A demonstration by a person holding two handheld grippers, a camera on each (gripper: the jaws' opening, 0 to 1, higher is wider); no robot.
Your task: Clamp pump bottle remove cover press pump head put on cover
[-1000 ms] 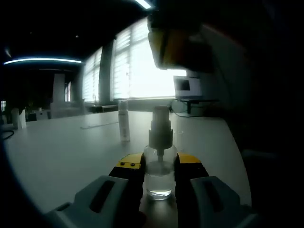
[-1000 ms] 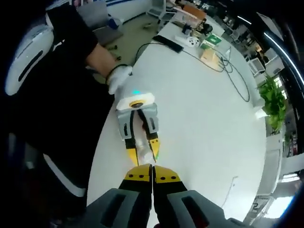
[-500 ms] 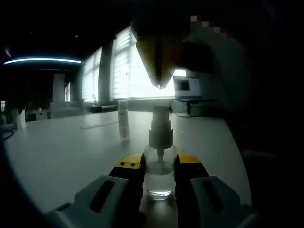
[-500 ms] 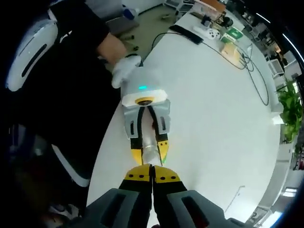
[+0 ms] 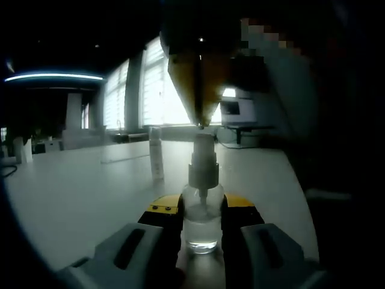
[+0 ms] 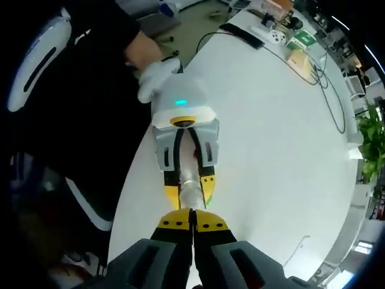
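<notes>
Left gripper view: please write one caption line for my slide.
Left gripper clamps the clear pump bottle on the white table; the closed right gripper meets its pump head.

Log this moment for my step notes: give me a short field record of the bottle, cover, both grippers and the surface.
bottle: clear pump bottle upright on the white table, liquid in the bottom
bottle hold: left gripper shut on its body, one jaw each side
pump head: pump head bare, no cover on it
cover: slim clear cover standing on the table behind the bottle
right gripper: right gripper jaws together, tips pointing down, at the pump head top
contact with pump: cannot tell
</notes>
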